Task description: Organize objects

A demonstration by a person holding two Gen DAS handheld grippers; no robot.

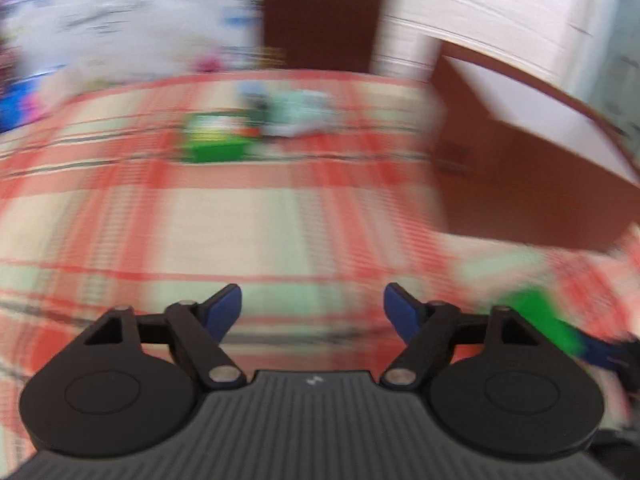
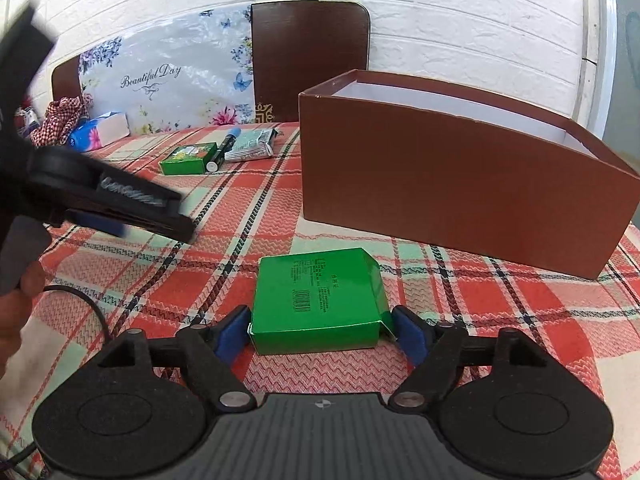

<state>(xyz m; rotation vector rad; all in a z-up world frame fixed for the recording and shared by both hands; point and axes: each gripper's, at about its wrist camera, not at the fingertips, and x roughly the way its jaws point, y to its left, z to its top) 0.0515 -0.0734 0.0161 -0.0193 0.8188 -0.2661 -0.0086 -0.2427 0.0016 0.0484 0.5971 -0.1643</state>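
A green carton [image 2: 316, 300] lies flat on the plaid tablecloth [image 2: 520, 312], right between the blue pads of my right gripper [image 2: 322, 330]. The pads stand at its sides without squeezing it, so that gripper is open. Behind it to the right stands a large brown open box [image 2: 460, 184] with a white inside. My left gripper [image 1: 312, 312] is open with nothing between its fingers, over bare cloth; its view is heavily blurred. From the right wrist view the left gripper [image 2: 120, 204] hovers at the left. The green carton [image 1: 540, 320] shows at the left view's right edge.
Farther back lie a second green carton [image 2: 188, 158], a blue-capped marker [image 2: 224, 148] and a silvery packet [image 2: 252, 144]. A tissue pack [image 2: 98, 132], a floral bag [image 2: 168, 76] and a brown chair back [image 2: 308, 60] line the table's far edge. A hand [image 2: 16, 312] holds the left gripper.
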